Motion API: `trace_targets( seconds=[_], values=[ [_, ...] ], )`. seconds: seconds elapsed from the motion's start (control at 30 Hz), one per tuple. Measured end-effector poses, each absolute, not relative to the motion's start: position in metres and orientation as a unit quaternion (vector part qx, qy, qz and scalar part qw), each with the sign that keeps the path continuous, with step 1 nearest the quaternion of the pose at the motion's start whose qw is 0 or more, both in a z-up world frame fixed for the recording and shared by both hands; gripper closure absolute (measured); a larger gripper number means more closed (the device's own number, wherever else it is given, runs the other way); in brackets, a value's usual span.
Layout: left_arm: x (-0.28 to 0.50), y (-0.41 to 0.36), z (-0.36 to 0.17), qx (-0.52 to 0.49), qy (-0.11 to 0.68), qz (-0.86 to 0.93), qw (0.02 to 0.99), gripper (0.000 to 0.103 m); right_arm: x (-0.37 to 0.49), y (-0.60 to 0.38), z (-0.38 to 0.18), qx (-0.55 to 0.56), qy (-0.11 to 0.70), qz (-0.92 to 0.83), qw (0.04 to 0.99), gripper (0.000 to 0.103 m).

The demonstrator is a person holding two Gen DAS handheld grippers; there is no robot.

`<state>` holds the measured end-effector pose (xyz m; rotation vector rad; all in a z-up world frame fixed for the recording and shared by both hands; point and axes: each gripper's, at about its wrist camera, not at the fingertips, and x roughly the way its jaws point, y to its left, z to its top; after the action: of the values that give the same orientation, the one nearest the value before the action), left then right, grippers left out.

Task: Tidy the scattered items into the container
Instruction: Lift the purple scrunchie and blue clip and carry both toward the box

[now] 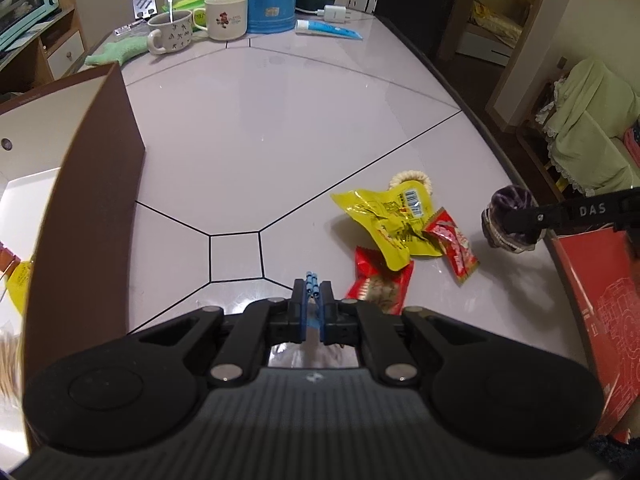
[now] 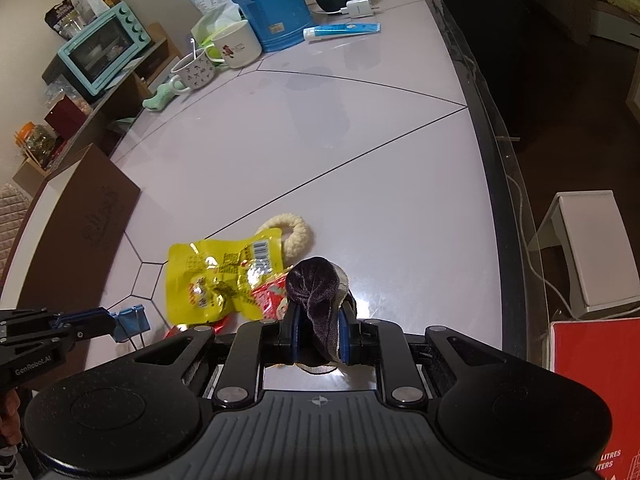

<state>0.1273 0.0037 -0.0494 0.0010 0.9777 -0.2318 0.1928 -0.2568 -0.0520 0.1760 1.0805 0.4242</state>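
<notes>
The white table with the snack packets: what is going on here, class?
A person is tidying with two handheld grippers. The left gripper is shut on a small blue binder clip. The right gripper is shut on a dark purple velvet scrunchie. On the white table remain a yellow foil snack packet, red wrappers and a cream rope ring. The brown cardboard box stands at the left.

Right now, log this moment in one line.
left claw: shut on blue binder clip | right claw: shut on purple scrunchie | box: left

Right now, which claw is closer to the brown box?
Left. The left claw, clamping a blue binder clip, is beside the brown box; the right claw is beyond the snack packets.
</notes>
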Motion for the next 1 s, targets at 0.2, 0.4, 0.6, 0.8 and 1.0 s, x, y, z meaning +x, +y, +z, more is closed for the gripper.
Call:
trace_targets(
  seconds=[0.2, 0.4, 0.6, 0.8, 1.0],
  values=[
    [0.111, 0.006, -0.035, 0.0, 0.459, -0.111, 0.882, 0.1, 0.184, -0.252, -0.045, 0.082, 0.505, 0.213, 0.832, 0.086],
    [0.095, 0.012, -0.021, -0.004, 0.453, -0.108, 0.885, 0.1, 0.175, -0.245, -0.039, 0.08, 0.499, 0.226, 0.833, 0.086],
    [0.081, 0.021, 0.005, -0.007, 0.436, -0.108, 0.894, 0.1, 0.167, -0.236, -0.035, 0.077, 0.502, 0.241, 0.827, 0.086],
    [0.074, 0.034, 0.034, -0.002, 0.416, -0.108, 0.903, 0.1, 0.161, -0.217, -0.022, 0.061, 0.494, 0.263, 0.826, 0.086],
    [0.068, 0.049, 0.058, -0.002, 0.399, -0.104, 0.911, 0.1, 0.16, -0.192, -0.011, 0.049, 0.486, 0.29, 0.823, 0.086]
  ],
)
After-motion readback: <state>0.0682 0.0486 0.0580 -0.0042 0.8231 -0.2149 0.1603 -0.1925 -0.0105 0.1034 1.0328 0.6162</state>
